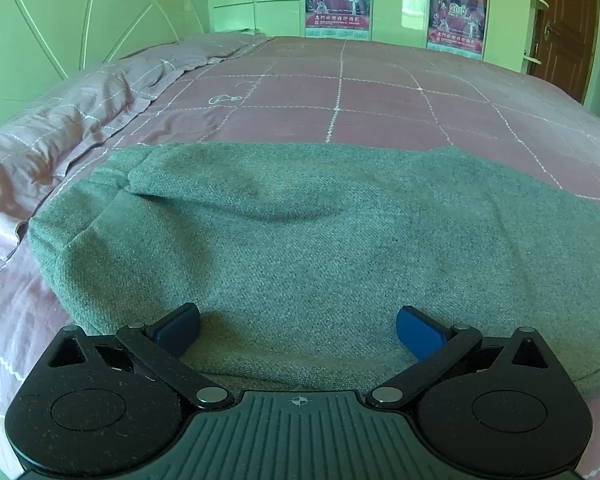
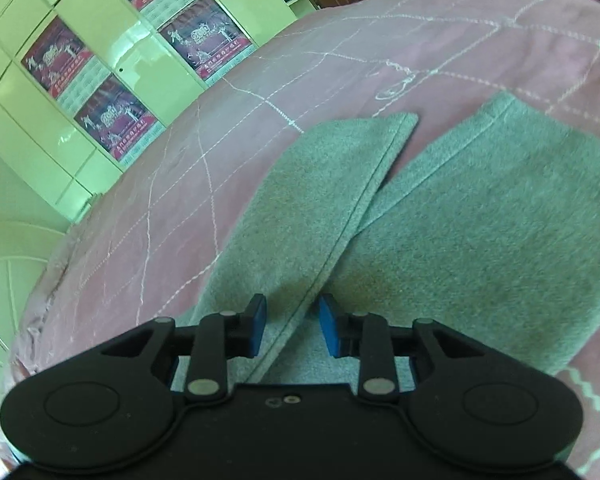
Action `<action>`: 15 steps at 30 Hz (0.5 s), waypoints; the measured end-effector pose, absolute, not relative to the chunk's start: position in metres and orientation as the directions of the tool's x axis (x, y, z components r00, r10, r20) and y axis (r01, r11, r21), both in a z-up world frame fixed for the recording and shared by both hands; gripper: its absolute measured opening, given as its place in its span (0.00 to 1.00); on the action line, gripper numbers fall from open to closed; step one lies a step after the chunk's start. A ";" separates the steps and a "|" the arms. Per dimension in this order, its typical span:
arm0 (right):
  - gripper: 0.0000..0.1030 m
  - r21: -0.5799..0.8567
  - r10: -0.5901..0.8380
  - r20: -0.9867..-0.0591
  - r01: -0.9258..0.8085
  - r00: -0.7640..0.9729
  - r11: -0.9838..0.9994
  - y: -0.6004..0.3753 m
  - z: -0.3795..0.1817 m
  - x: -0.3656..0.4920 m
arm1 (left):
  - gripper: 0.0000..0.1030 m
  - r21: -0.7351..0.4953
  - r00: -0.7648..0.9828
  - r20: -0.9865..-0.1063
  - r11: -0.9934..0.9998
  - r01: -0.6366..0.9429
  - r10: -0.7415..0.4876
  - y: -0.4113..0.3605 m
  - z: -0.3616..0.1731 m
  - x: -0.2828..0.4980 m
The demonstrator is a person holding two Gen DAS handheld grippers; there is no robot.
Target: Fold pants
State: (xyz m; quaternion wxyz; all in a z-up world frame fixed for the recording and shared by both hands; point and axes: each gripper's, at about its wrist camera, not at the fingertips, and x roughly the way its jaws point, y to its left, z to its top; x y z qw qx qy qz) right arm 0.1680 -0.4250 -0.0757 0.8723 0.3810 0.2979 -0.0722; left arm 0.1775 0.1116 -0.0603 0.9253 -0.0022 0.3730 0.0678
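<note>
Clearly the folding has barely begun, as far as I can judge: the pants (image 1: 300, 240) lie spread on the bed (image 1: 380, 88), with the two legs still apart at their ends in the right wrist view, the left leg (image 2: 312, 200) overlapping the right leg (image 2: 500, 208) only near the crotch. Laying one leg over the other and then folding along the length both seem still to do.

The left claw (image 1: 298, 330) is wide open above the grey cloth, gripping nothing. The right claw (image 2: 292, 326) is partly open, its pads either side of the inner hem of the left leg; whether they touch the cloth I cannot tell, but they have not closed on it.

From the right wrist view, the long axis runs away from the claw, hems pointing toward the far side of the bed. In the left wrist view the pants lie crosswise, near the pillow (image 1: 60, 136).
</note>
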 end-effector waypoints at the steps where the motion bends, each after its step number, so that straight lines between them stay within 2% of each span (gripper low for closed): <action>1: 0.08 0.639 0.112 -0.564 0.346 0.818 0.687 -0.428 -0.077 0.168 | 1.00 0.046 0.712 -0.691 0.991 -0.128 0.124 0.112 -0.060 0.178; 2: 0.00 0.643 0.113 -0.546 0.329 0.830 0.692 -0.427 -0.075 0.167 | 1.00 0.045 0.711 -0.692 0.991 -0.127 0.123 0.112 -0.061 0.178; 6: 0.00 0.615 0.089 -0.463 0.247 0.882 0.749 -0.422 -0.045 0.150 | 1.00 0.046 0.710 -0.694 0.991 -0.126 0.122 0.112 -0.061 0.179; 8: 0.00 0.575 0.062 -0.505 0.281 0.861 0.768 -0.424 -0.034 0.135 | 1.00 0.046 0.710 -0.694 0.991 -0.126 0.122 0.112 -0.061 0.180; 11: 0.00 0.501 0.032 -0.627 0.371 0.779 0.782 -0.429 -0.047 0.112 | 1.00 0.046 0.710 -0.693 0.991 -0.126 0.123 0.112 -0.062 0.180; 13: 0.04 0.535 0.067 -0.660 0.406 0.748 0.741 -0.439 -0.064 0.107 | 1.00 0.047 0.710 -0.693 0.991 -0.126 0.123 0.112 -0.062 0.180; 14: 0.06 0.592 0.085 -0.630 0.406 0.772 0.696 -0.446 -0.066 0.103 | 1.00 0.046 0.710 -0.693 0.991 -0.127 0.123 0.111 -0.062 0.179; 15: 0.14 0.641 0.089 -0.588 0.396 0.804 0.658 -0.451 -0.064 0.098 | 1.00 0.045 0.711 -0.693 0.991 -0.126 0.122 0.111 -0.062 0.179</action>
